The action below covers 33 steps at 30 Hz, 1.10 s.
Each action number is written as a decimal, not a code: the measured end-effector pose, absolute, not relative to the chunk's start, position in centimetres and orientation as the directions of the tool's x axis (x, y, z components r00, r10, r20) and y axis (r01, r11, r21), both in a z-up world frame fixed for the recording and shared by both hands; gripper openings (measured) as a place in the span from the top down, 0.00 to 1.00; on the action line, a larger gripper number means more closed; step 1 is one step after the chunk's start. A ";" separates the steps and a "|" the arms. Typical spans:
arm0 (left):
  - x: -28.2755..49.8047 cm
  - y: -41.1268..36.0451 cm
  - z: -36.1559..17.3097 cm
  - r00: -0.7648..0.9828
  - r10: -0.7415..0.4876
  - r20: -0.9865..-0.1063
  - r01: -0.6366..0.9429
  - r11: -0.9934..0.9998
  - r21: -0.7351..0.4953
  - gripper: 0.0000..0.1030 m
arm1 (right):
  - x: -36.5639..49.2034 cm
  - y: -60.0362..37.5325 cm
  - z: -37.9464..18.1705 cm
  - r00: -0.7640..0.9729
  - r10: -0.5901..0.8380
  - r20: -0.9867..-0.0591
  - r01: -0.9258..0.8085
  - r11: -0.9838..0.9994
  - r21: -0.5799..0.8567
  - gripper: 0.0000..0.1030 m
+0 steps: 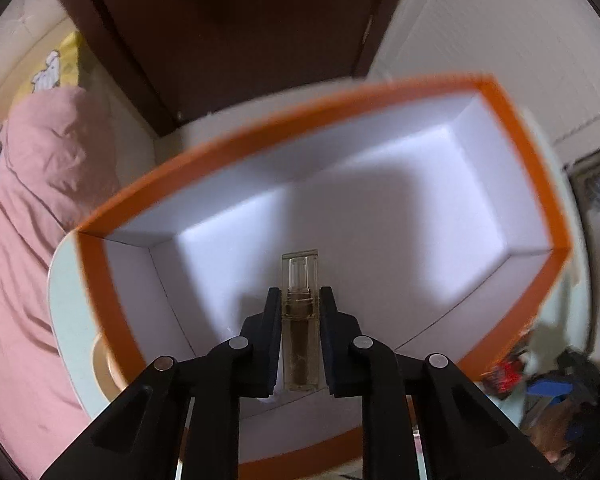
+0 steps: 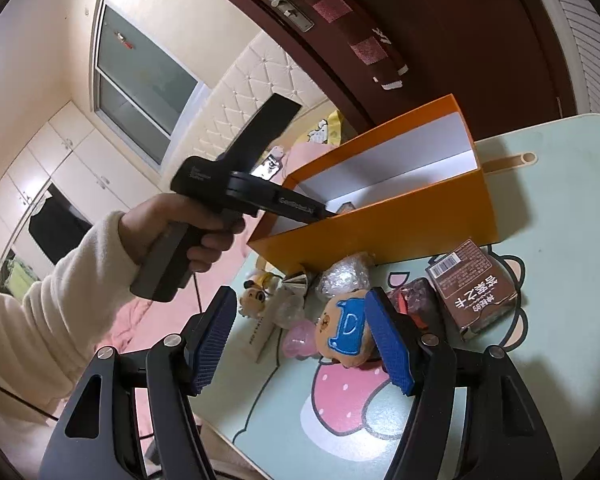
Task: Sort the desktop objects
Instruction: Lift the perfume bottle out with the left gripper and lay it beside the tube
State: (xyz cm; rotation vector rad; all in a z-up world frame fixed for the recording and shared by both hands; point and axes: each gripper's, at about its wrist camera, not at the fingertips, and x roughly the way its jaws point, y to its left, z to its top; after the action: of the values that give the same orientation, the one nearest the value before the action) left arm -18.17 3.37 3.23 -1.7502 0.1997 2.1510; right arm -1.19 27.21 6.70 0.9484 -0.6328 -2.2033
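In the left wrist view my left gripper (image 1: 300, 292) is shut on a small clear bottle (image 1: 300, 270) with brownish contents and a see-through cap. It holds the bottle over the white inside of an open orange box (image 1: 512, 120). The right wrist view shows the same gripper (image 2: 334, 213), held in a hand, reaching into the orange box (image 2: 380, 236). My right gripper (image 2: 299, 294) stands open just above the table. A plush toy with a blue D (image 2: 346, 330) lies right next to its right finger, and the pads touch nothing.
On the mint-green cartoon table (image 2: 560, 208) in front of the box lie a brown carton (image 2: 476, 284), a dark red packet (image 2: 418, 296), a crinkly wrapped lump (image 2: 344, 276), a small bear plush (image 2: 254, 298), a pink item (image 2: 298, 338) and a white tube box (image 2: 262, 334). Pink bedding (image 1: 40, 200) lies left of the table.
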 end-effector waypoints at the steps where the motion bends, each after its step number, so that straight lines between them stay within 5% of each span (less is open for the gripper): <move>1: -17.9 3.2 4.4 -0.195 0.216 -0.957 -0.358 -0.924 -0.135 0.84 | -1.2 27.2 6.7 -0.530 -0.717 -0.453 0.369 -0.676 0.638 0.34; 7: -12.4 1.0 11.8 -0.323 0.390 -0.862 -0.374 -0.890 -0.263 0.84 | -1.3 27.1 6.5 -0.550 -0.682 -0.482 0.348 -0.712 0.610 0.34; 13: -4.7 0.1 9.9 -0.285 0.451 -0.846 -0.358 -0.869 -0.342 0.84 | -1.4 28.1 6.4 -0.594 -0.636 -0.493 0.297 -0.742 0.601 0.34; 18: -0.9 -0.4 4.2 -0.277 0.408 -0.870 -0.259 -0.903 -0.342 0.84 | -1.1 28.9 7.1 -0.618 -0.619 -0.484 0.276 -0.748 0.604 0.34; 24: 0.2 0.4 1.9 -0.384 0.265 -0.885 -0.226 -0.956 -0.188 0.82 | 0.5 28.1 8.4 -0.640 -0.577 -0.508 0.303 -0.796 0.524 0.34; 28: 2.2 0.5 4.0 -0.523 0.271 -0.808 -0.247 -0.956 -0.161 0.32 | 1.7 26.9 8.5 -0.639 -0.520 -0.567 0.310 -0.848 0.430 0.34; 33: 5.3 0.1 4.1 -0.651 0.209 -0.730 -0.249 -0.967 -0.054 0.16 | 3.7 25.8 7.3 -0.635 -0.397 -0.663 0.271 -0.918 0.290 0.34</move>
State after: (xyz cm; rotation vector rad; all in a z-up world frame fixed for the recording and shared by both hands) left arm 5.30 0.08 4.15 -1.1596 0.0742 2.6450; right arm 3.69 25.77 7.32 1.0842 -0.2299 -2.5371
